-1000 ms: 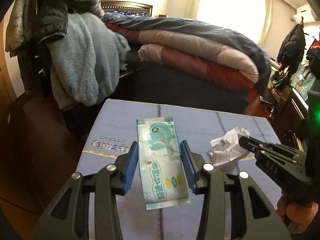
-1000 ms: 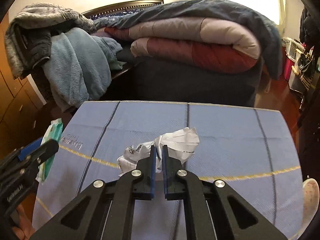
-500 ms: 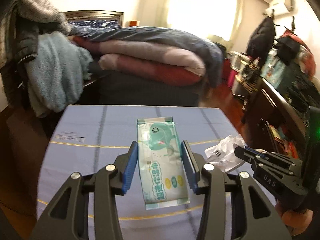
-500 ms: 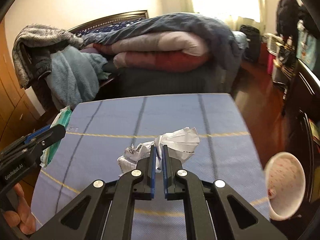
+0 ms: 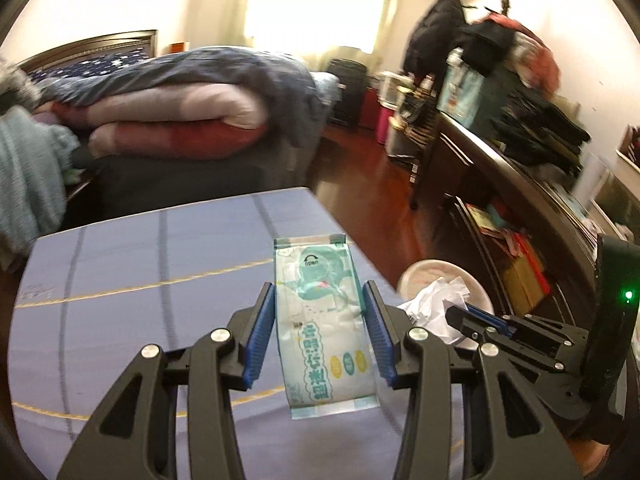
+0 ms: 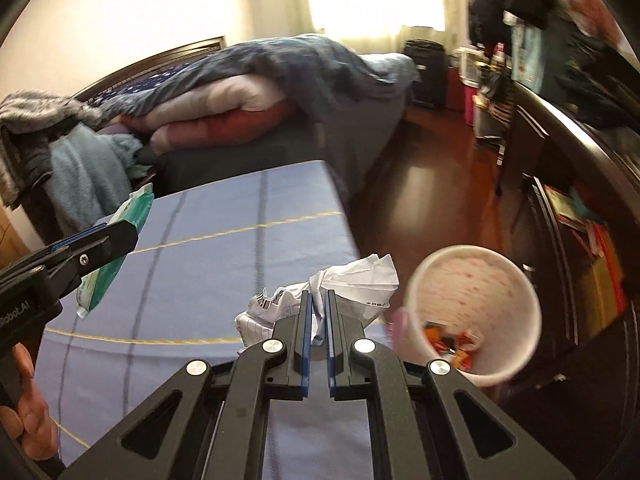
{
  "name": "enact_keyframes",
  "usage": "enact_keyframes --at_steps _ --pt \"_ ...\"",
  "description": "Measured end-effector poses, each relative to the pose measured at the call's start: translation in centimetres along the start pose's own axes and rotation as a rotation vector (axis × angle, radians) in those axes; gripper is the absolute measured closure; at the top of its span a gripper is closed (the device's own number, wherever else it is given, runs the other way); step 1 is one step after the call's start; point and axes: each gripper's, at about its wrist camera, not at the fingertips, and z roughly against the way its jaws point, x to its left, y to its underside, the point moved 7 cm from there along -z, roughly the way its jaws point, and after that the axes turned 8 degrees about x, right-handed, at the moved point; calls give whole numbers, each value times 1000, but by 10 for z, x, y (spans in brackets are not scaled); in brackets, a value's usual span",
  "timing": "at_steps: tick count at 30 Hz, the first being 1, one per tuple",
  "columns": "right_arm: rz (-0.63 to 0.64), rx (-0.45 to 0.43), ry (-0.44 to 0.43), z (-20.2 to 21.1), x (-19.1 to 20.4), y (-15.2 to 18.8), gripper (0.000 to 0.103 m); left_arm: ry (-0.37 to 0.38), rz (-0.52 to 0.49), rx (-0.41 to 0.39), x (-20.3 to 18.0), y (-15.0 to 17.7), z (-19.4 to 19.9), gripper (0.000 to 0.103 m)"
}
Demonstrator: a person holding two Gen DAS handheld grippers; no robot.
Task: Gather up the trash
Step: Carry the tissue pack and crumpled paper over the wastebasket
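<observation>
My left gripper (image 5: 319,294) is shut on a pale green wet-wipe pack (image 5: 326,332), held lengthwise between the blue pads above the blue-clothed table (image 5: 140,280). The same pack (image 6: 120,240) shows in the right wrist view in the left gripper (image 6: 116,236) at the left edge. My right gripper (image 6: 318,300) is shut on a crumpled white paper (image 6: 352,284) near the table's (image 6: 240,208) right edge. Just right of it and lower, a round white bin (image 6: 468,276) stands on the floor with orange scraps inside. The left wrist view shows the bin (image 5: 432,274) behind the paper (image 5: 434,302) and right gripper (image 5: 460,316).
A bed with folded quilts (image 6: 240,100) lies beyond the table. Blue and grey clothes (image 6: 80,160) hang at the left. A dark cabinet with shelves (image 6: 568,200) lines the right side. Reddish wooden floor (image 6: 432,184) runs between bed and cabinet. A hand (image 6: 28,420) holds the left gripper.
Both grippers have swung to the right with the wipe pack and the paper still gripped. The white bin has come into view beside the table's right edge.
</observation>
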Motion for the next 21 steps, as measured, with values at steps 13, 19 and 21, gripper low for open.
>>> enact_keyframes --at_steps 13,19,21 --pt "-194 -22 147 6 -123 11 97 127 -173 72 -119 -9 -69 58" --pt "-272 -24 201 -1 -171 12 97 182 -211 117 -159 -18 -112 58" --pt "-292 -22 219 -6 -186 12 97 195 -214 128 -170 -22 -128 58"
